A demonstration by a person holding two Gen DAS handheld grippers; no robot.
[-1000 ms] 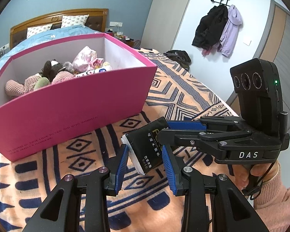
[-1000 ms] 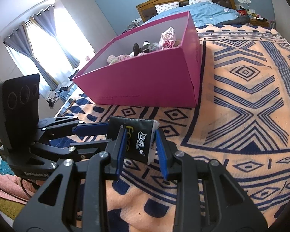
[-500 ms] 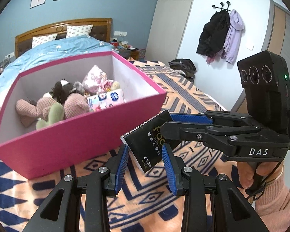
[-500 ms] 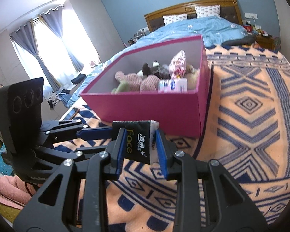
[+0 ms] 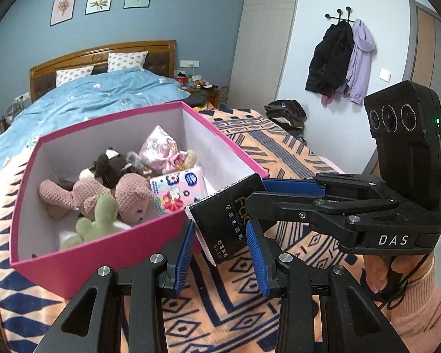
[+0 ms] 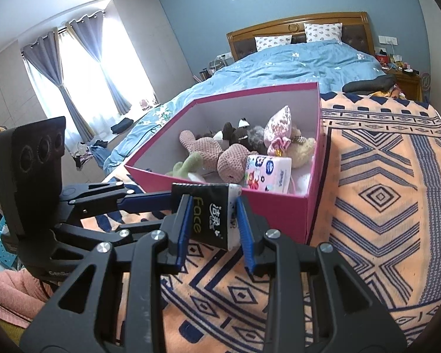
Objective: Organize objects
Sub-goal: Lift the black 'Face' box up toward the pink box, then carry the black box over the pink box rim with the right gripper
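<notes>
Tissue pack point(image 5: 230, 223), black, being clamped at both ends by left hand-held gripper point(image 5: 224, 254) and right hand-held gripper point(image 6: 211, 226), long axis lying roughly level, tilting toward pink box point(image 5: 82, 260).

1. "Face" in yellow-green letters, beside white Chinese characters, on the black tissue pack point(image 6: 210, 216).
2. "DAS" in white on the right gripper point(image 5: 255, 191).
3. Small print low on the left gripper point(image 6: 173, 200), too blurred to read.

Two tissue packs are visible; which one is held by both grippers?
The black tissue pack, clamped at both ends outside the pink box. The floral white one lies inside the box, untouched.
</notes>
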